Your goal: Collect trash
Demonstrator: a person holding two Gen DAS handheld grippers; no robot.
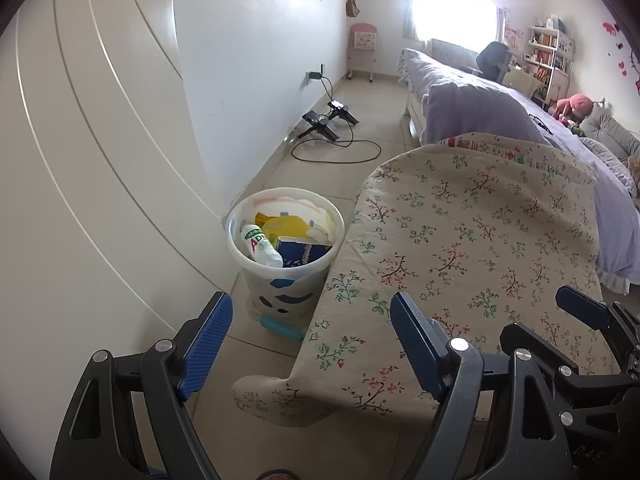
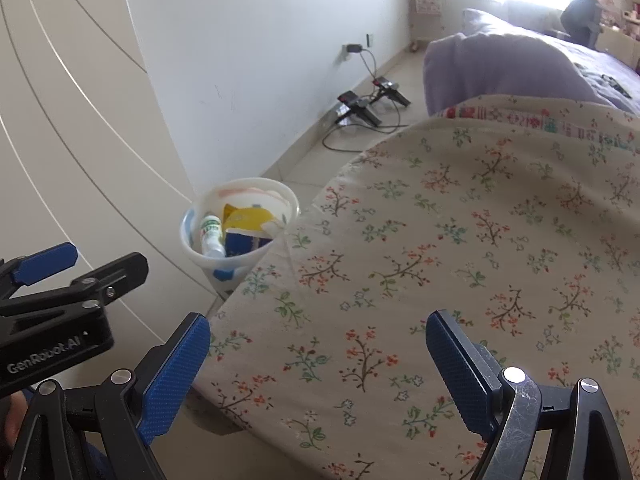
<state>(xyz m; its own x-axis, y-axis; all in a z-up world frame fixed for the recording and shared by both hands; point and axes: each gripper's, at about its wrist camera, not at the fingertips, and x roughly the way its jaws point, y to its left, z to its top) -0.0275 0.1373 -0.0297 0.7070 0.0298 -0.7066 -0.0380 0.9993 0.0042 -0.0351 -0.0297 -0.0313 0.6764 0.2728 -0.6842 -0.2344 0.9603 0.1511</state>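
While both grippers hover empty, the trash already sits in the bin.
With the left gripper (image 1: pixel 310 344) and the right gripper (image 2: pixel 318 376) both spread wide and grasping nothing, check the floral-covered board (image 1: pixel 472 248) before you move on: no loose trash shows on it. The white bin (image 1: pixel 256 276) stands on the floor at the board's far-left edge, against the wall, holding a plastic bottle (image 1: pixel 260 246), a yellow wrapper (image 1: pixel 280 224) and a blue carton (image 1: pixel 302 252). Approach the bin from above; the board edge crowds its right side, and open floor (image 1: pixel 320 176) lies beyond it.
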